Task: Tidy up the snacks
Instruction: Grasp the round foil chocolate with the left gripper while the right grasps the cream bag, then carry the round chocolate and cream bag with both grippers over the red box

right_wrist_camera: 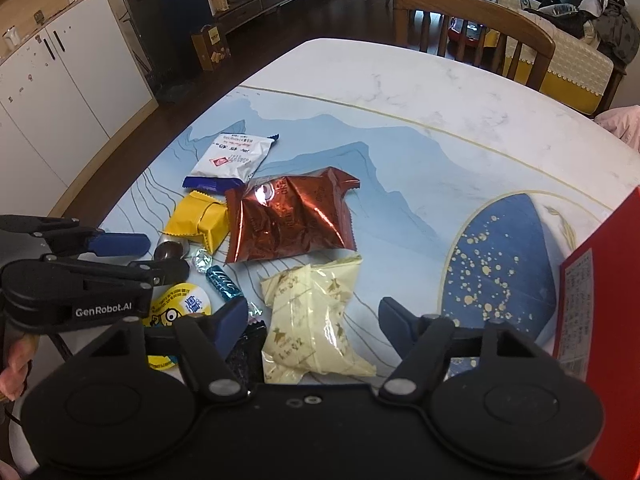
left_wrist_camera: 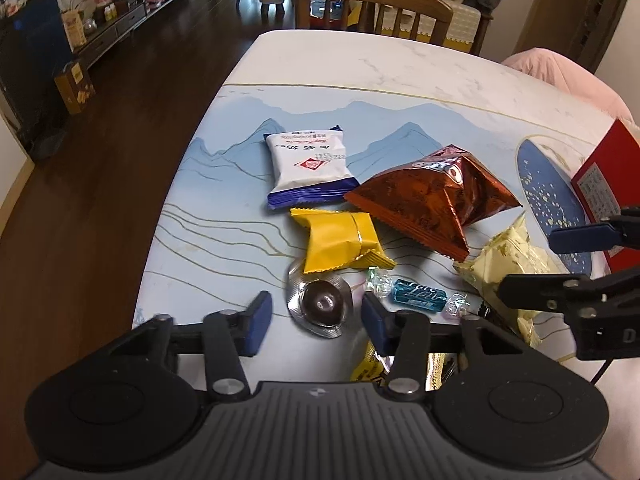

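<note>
Snacks lie scattered on a blue-patterned table mat (left_wrist_camera: 224,216). My left gripper (left_wrist_camera: 316,320) is open, its blue pads on either side of a dark chocolate in a clear wrapper (left_wrist_camera: 320,304) without touching it. My right gripper (right_wrist_camera: 312,316) is open around a cream packet (right_wrist_camera: 312,312), pads just clear of it. Further back lie a yellow packet (left_wrist_camera: 340,244), a white and blue packet (left_wrist_camera: 308,164) and a red-brown foil bag (left_wrist_camera: 428,200). A small blue candy (left_wrist_camera: 418,300) sits right of the chocolate.
A red box (right_wrist_camera: 592,300) stands at the right edge of the table. A round yellow-lidded cup (right_wrist_camera: 180,308) and a black packet (right_wrist_camera: 248,352) lie near the front. A wooden chair (right_wrist_camera: 476,20) stands behind the marble table (right_wrist_camera: 400,80); its left edge drops to dark floor.
</note>
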The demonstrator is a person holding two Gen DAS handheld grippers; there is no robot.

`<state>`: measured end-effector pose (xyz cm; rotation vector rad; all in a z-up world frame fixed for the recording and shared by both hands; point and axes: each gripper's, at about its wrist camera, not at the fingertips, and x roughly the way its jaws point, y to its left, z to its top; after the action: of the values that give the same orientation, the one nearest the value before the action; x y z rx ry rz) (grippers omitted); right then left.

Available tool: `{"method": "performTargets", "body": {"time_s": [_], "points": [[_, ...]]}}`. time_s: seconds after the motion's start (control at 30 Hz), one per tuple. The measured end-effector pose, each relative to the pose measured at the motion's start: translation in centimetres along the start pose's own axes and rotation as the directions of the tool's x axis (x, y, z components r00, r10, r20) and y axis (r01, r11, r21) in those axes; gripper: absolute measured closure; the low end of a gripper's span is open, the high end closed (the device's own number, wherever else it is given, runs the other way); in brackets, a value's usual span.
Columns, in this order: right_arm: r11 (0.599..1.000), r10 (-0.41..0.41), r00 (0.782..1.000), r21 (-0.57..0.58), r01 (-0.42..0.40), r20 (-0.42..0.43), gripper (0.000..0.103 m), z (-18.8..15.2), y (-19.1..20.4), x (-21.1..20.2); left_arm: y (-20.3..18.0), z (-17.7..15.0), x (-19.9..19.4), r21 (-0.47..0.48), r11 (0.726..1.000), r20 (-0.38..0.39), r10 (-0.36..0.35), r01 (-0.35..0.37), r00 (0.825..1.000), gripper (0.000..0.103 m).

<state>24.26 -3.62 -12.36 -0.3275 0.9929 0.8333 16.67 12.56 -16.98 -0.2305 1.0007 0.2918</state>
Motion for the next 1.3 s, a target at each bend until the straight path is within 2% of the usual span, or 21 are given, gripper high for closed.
{"method": "performTargets", "body": {"time_s": [0.13, 0.4, 0.43, 0.57, 0.87, 1.3], "points": [[1.000, -0.007, 1.000, -0.008, 0.007, -0.007, 0.038, 0.0, 0.3, 0.5, 0.0, 0.1, 0.1, -0.009, 1.000, 0.000, -0.001, 0.001, 1.000, 0.069], [0.999, -0.045, 0.999, -0.029, 0.045, -0.017, 0.059, -0.3, 0.9, 0.9, 0.5, 0.0, 0.0, -0.039, 0.999, 0.009, -0.021, 0.021, 1.000, 0.073], [0.998, -0.048, 0.999, -0.029, 0.048, -0.016, 0.062, -0.4, 0.9, 0.9, 0.6, 0.0, -0.1, -0.043, 0.999, 0.011, -0.026, 0.026, 1.000, 0.078], [0.997, -0.073, 0.997, -0.020, 0.073, -0.011, 0.067, -0.5, 1.0, 0.6, 0.7, -0.1, -0.3, -0.051, 0.998, 0.009, -0.029, 0.030, 1.000, 0.078], [0.995, -0.094, 0.995, 0.028, 0.094, 0.019, 0.068, -1.3, 0.6, -2.3, 1.7, -0.4, -1.6, -0.099, 0.994, 0.033, -0.050, 0.053, 0.998, 0.079], [0.989, -0.097, 0.990, 0.125, 0.083, 0.106, 0.068, -3.4, 0.5, -9.4, 2.3, -0.8, -6.8, -0.116, 0.987, 0.080, -0.107, 0.116, 0.991, 0.079]]}}
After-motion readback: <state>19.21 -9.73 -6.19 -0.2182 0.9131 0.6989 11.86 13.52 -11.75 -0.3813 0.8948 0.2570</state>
